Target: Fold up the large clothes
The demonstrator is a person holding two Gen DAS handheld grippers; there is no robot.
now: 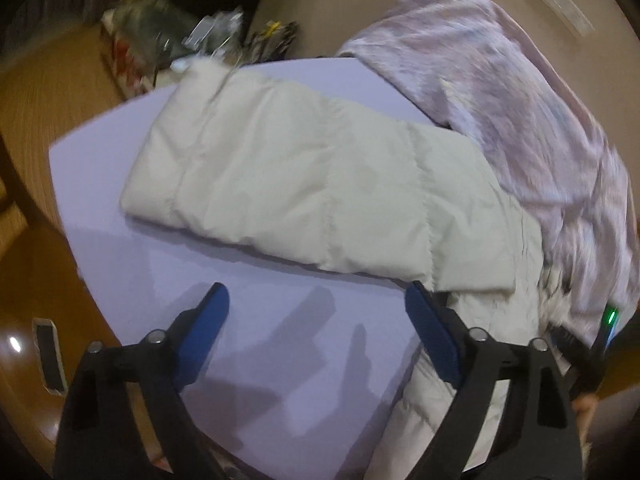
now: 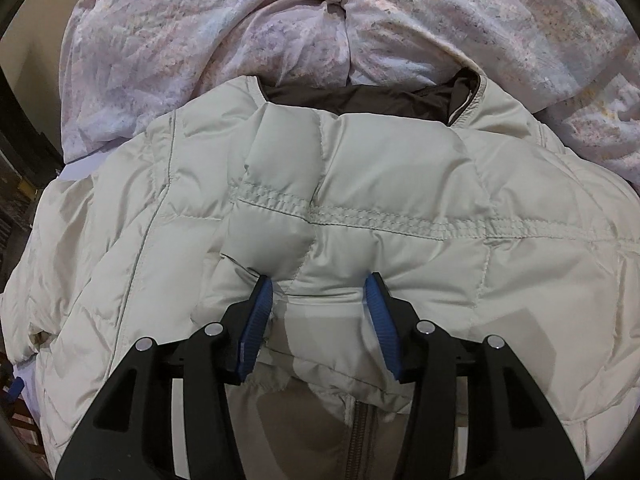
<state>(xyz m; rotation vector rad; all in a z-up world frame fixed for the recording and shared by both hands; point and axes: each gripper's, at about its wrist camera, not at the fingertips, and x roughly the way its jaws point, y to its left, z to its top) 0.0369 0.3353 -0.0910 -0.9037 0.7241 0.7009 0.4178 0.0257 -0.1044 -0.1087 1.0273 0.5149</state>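
the cream puffer jacket (image 2: 360,184) lies on the lavender sheet (image 1: 120,152), and we take it as our landmark. its sleeve (image 1: 288,184) stretches flat away from the body, not yet folded in. in the right wrist view the body lies front-up with the dark collar lining on its far side and the zipper (image 2: 362,432) on its near edge, so we judge the fold barely begun: sleeves and body are all left to do.

our right gripper (image 2: 320,304) stands half-narrowed with a puffed ridge of the jacket bunched between its blue pads, which seem to press into it. our left gripper (image 1: 316,308) stands wide and holds nothing, over bare sheet just beside the sleeve.

beyond the jacket, touching its collar side, a crumpled floral duvet (image 2: 248,28) crowds the space we need. past the sleeve's cuff sits blurred clutter (image 1: 168,36).
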